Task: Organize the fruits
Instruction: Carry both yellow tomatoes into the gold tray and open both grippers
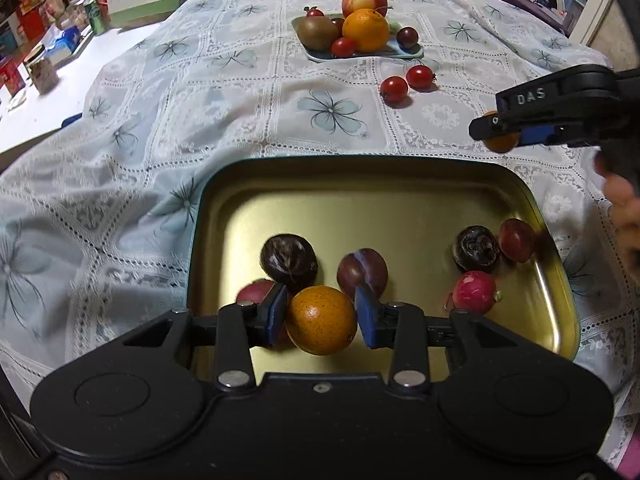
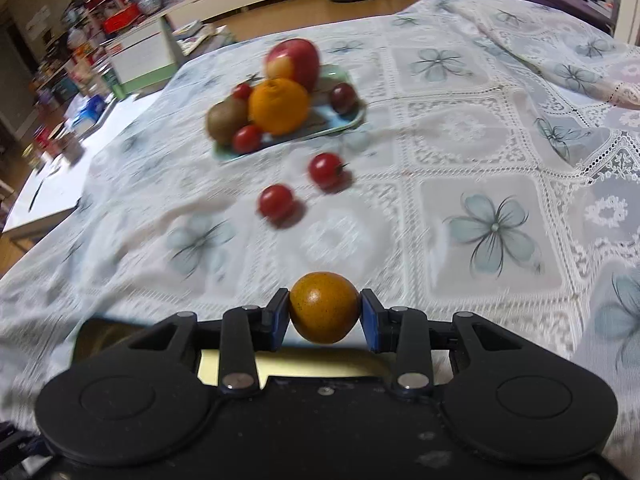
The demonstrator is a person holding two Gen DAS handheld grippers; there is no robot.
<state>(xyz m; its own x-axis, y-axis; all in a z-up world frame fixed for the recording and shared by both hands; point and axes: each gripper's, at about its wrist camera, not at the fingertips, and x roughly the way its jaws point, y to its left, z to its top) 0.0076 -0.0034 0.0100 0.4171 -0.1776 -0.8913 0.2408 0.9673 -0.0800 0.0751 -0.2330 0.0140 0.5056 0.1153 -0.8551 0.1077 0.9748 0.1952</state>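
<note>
here each tool grips a speckled orange fruit [image 1: 321, 319], the right tool [image 2: 325, 314] blocking its tin [image 2: 100, 332].

The left gripper [image 1: 321, 317] sits at the lower centre of the frame with its blue pads [image 1: 276, 316] against an orange speckled fruit [image 1: 321, 320], held over a gold tray [image 1: 400, 208] containing dark plums, a purple plum [image 1: 362, 274] and a radish [image 1: 476, 292]. At the right edge the right gripper [image 1: 500, 126] grips a small orange fruit [image 1: 500, 143], largely hidden. In the upper centre a green plate [image 1: 404, 54] holds an apple [image 1: 364, 0], orange [image 1: 366, 30] and kiwi [image 1: 318, 33], with two cherry tomatoes [image 1: 394, 89] on the tablecloth [image 1: 160, 112] below it.
</note>
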